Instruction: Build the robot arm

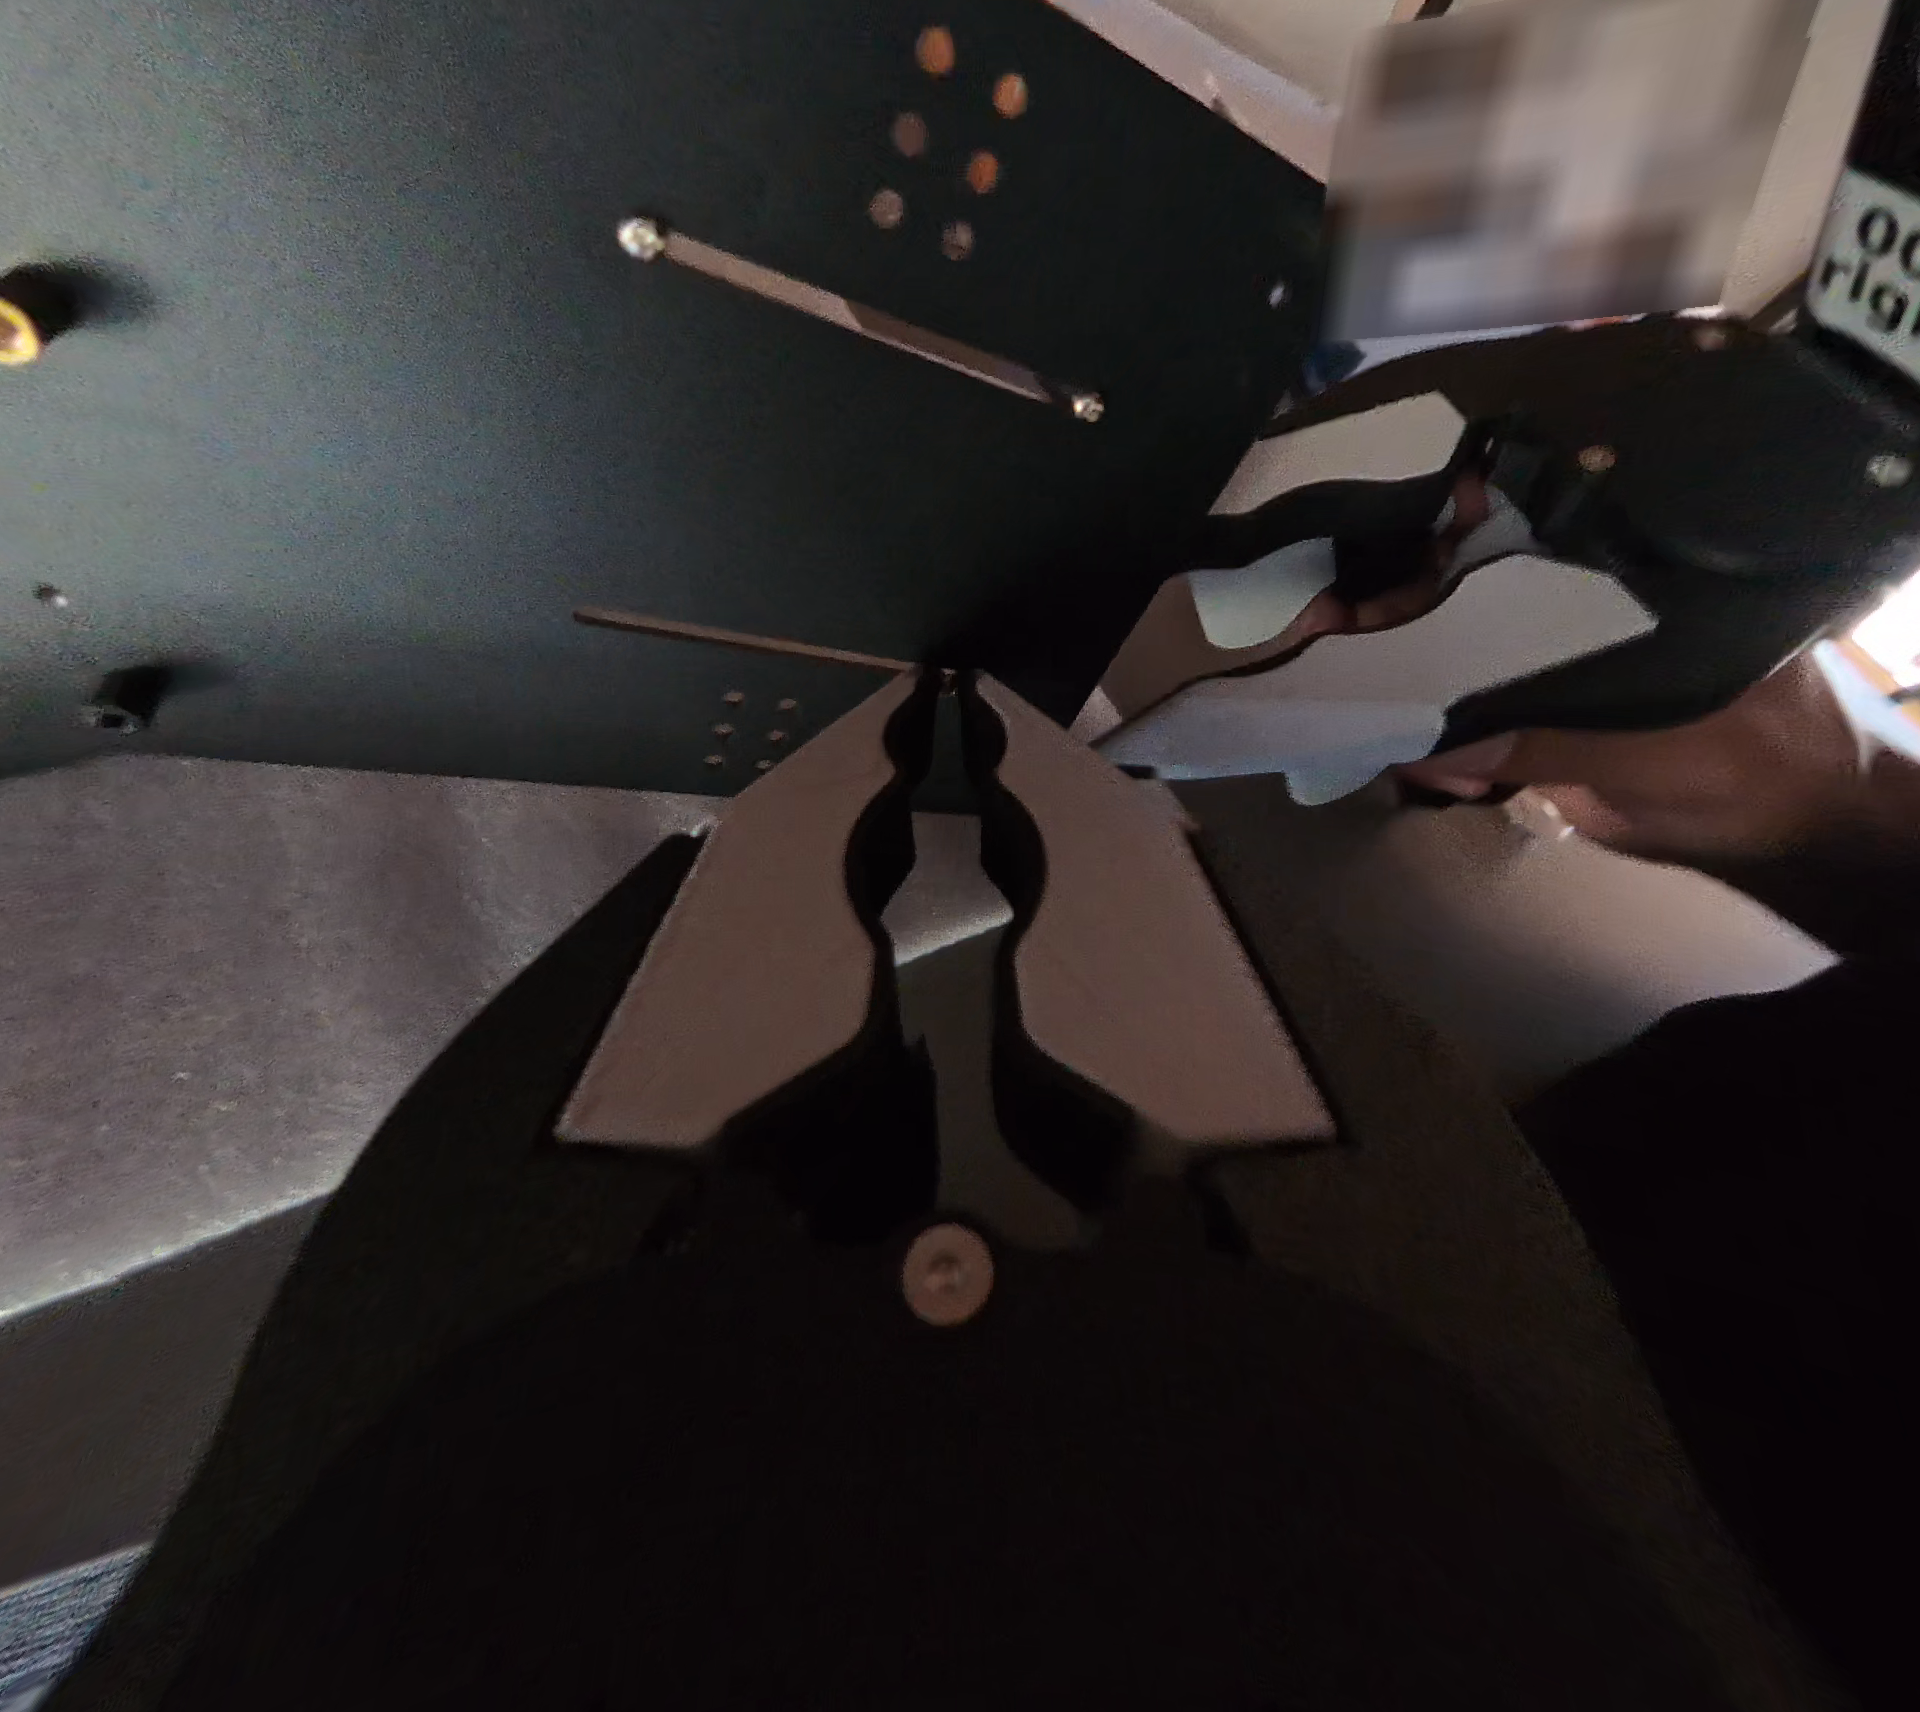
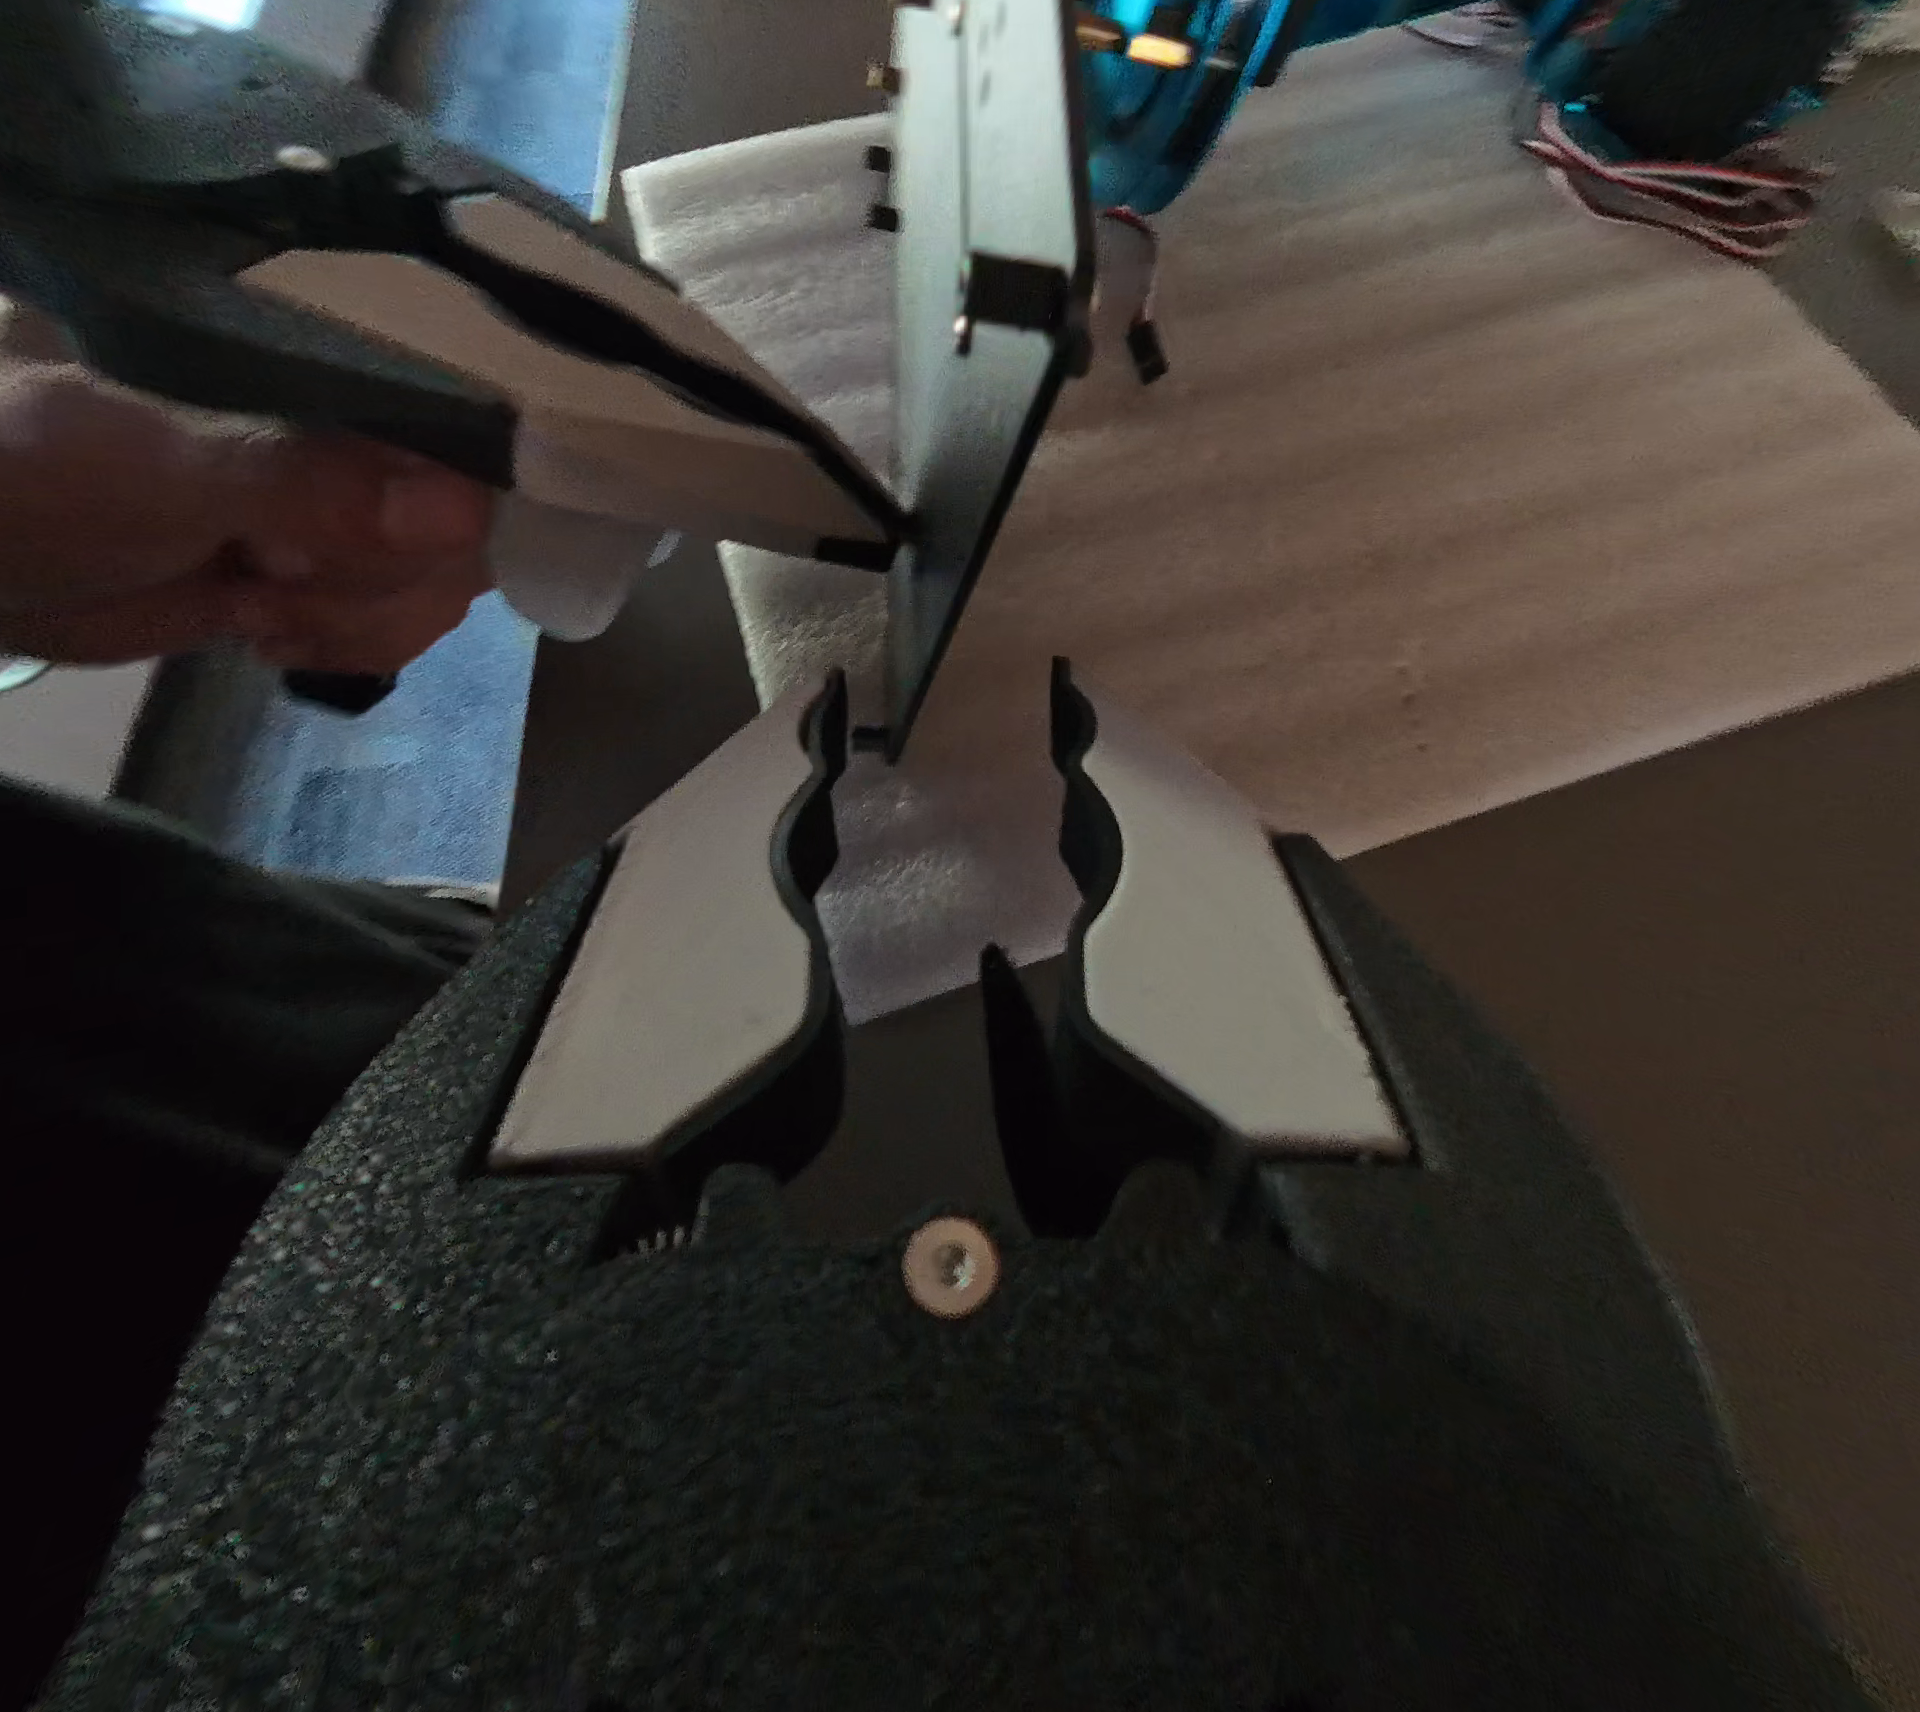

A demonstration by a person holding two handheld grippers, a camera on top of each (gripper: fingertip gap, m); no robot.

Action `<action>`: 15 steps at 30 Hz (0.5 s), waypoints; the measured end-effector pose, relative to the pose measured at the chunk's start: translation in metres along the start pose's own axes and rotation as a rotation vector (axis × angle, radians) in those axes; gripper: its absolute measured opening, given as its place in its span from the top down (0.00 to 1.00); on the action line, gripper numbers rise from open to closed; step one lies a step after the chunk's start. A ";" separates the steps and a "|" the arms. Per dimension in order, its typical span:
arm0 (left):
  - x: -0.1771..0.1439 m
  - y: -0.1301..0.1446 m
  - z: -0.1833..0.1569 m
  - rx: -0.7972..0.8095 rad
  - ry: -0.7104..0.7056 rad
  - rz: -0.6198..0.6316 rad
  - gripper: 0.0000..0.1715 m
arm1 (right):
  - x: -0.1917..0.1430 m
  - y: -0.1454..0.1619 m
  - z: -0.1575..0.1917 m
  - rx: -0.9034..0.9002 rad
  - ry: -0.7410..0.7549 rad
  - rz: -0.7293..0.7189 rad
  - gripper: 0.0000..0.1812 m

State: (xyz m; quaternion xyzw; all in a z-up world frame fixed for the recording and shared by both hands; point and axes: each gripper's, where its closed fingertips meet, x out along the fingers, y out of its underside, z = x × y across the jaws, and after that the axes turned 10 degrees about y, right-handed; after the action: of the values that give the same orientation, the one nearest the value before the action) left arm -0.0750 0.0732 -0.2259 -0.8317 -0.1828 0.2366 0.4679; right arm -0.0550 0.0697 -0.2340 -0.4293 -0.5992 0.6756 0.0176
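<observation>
black plate (image 2: 987, 228) between open right hand-held gripper (image 2: 945, 696)

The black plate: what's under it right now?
White foam sheet lies under the upright black plate, on the table. The plate's bottom edge is hidden behind the right gripper.

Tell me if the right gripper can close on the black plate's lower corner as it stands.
Probably yes. The right gripper is open and the black plate stands on edge with its lower corner already between the fingers, against the left one. Nothing blocks the gap. The left gripper pinches the plate higher up, clear of that corner.
</observation>
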 end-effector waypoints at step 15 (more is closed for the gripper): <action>-0.003 -0.002 0.000 -0.304 0.213 -0.055 0.98 | 0.019 -0.011 -0.015 0.080 0.220 -0.026 0.66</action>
State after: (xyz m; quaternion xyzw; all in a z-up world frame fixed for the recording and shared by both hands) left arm -0.0779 0.0727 -0.2233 -0.9079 -0.1886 0.1040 0.3596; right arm -0.0633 0.0952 -0.2346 -0.4920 -0.5717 0.6474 0.1092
